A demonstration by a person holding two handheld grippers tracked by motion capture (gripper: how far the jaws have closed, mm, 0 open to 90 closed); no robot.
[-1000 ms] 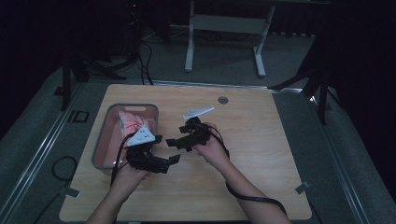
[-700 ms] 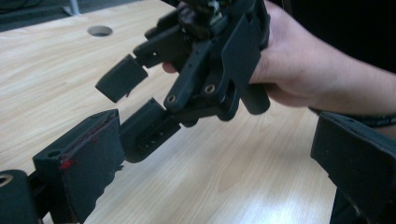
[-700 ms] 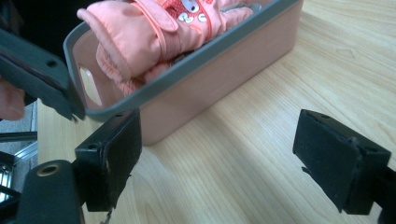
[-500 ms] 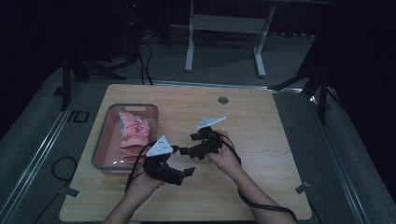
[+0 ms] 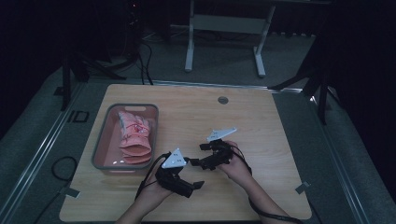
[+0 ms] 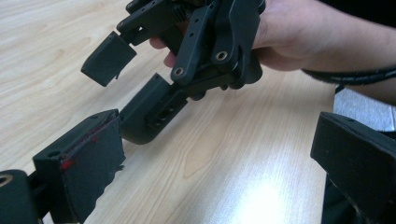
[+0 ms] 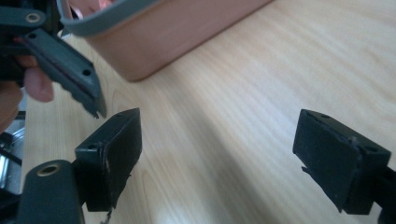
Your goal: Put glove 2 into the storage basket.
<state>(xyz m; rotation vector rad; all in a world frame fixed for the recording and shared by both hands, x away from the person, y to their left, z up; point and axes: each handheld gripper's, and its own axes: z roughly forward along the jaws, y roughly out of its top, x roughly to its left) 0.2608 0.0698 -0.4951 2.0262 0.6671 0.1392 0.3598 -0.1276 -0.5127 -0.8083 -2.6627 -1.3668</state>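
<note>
Now L gripper (image 5: 195, 179) jaws apart, pointing right, R gripper (image 5: 192, 155) left

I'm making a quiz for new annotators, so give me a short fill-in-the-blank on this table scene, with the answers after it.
1. The pink cloth lies inside the grey-rimmed ____ at the table's left.
2. The jaws of the left gripper and of the right gripper both stand ____, with nothing between them.
3. The top of the table is made of light ____.

Missing words: basket; open; wood
</note>
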